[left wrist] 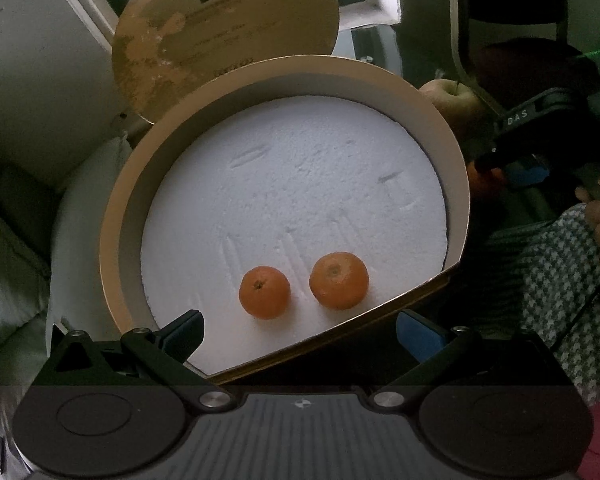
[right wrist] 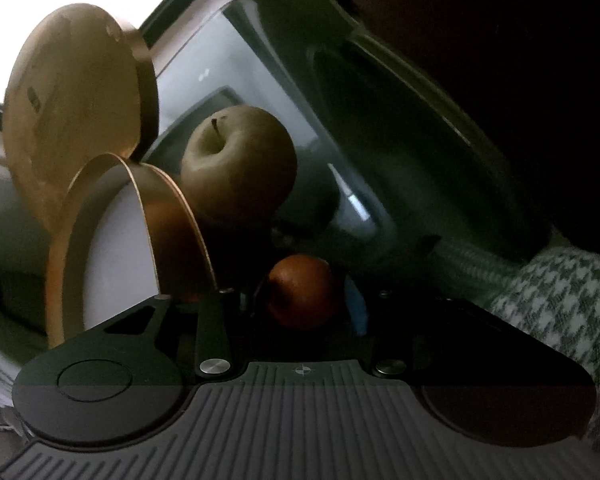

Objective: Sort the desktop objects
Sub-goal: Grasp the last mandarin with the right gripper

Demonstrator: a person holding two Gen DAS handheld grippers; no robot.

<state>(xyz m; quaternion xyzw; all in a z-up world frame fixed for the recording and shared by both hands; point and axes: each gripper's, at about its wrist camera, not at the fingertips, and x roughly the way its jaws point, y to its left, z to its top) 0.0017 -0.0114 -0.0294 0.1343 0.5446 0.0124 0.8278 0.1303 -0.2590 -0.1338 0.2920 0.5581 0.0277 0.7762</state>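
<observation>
Tangerines [left wrist: 265, 292] [left wrist: 339, 280] lie side by side on the white foam inside the round box [left wrist: 116, 240], below the spread, empty left tongs [left wrist: 300, 332]. Right tongs [right wrist: 300, 300] pinch a third tangerine [right wrist: 300, 290] just outside the box wall, near the apple [right wrist: 240, 164]. Judging by this, a carry to the box is under way; next it must clear the rim and be set on bare foam.
</observation>
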